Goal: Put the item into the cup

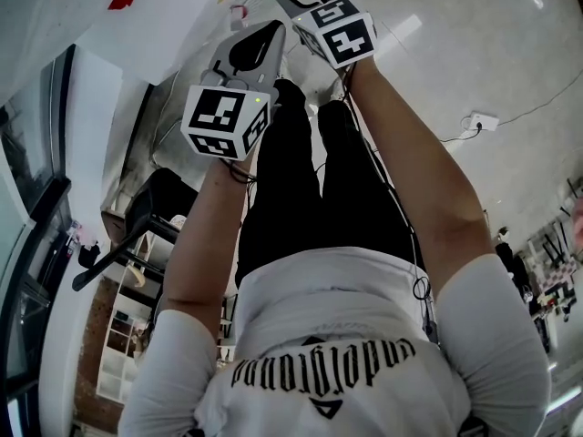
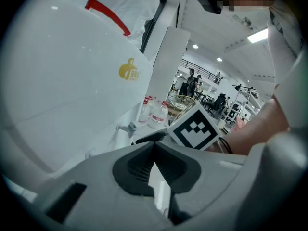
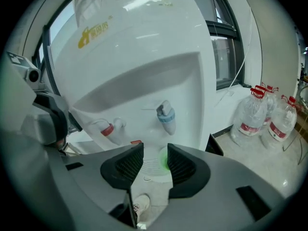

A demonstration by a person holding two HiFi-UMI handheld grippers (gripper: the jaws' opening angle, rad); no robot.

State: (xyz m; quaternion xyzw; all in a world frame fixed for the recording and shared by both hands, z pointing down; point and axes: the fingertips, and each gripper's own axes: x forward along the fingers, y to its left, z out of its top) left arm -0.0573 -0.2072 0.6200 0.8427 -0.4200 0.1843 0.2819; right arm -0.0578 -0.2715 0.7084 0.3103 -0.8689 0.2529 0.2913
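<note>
Right gripper view, unlike head view, shows right hand-held gripper (image 3: 154, 154) wide open, empty, green cup (image 3: 164, 161) beyond

Both arms reach out, running from the lower frame to the top centre in the head view. Left forearm (image 1: 211, 235) bare, white sleeve at the elbow. Right forearm (image 1: 414, 176) likewise, reaching a little further up the frame. Left gripper (image 2: 155, 144): jaw tips together, nothing between them. Right gripper (image 3: 155, 151): jaws apart, gripping nothing. The two grippers sit close, side by side, each angled downward.
</note>
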